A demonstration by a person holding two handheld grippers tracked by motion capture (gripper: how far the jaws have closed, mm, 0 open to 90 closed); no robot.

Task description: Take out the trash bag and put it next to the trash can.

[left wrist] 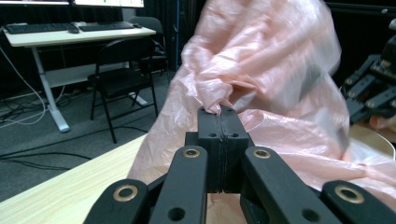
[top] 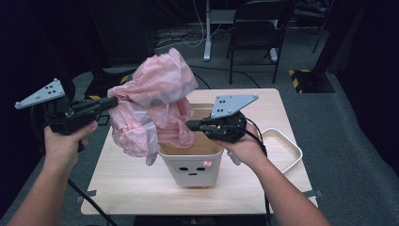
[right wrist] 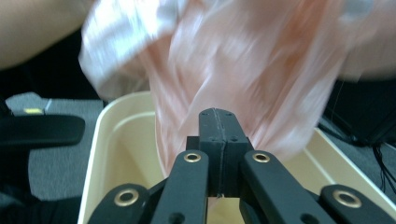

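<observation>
Tongs, left (top: 113, 101) and right (top: 190, 125), pinching pink bag (top: 155, 101) over bin (top: 193, 162); tray (top: 289, 146) alongside.

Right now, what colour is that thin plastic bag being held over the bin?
Pale pink and see-through; the plastic bag shows best in the left gripper view.

Pink plastic bag (right wrist: 243, 60) motion-blurred in right gripper view; folds unreadable. In high view bag (top: 155, 101) hides the far left rim of the cream bin (top: 193, 165) and much of its interior. White tray (top: 282, 148) partly behind right forearm. Desk (top: 122, 183) front edge cut off below.
</observation>
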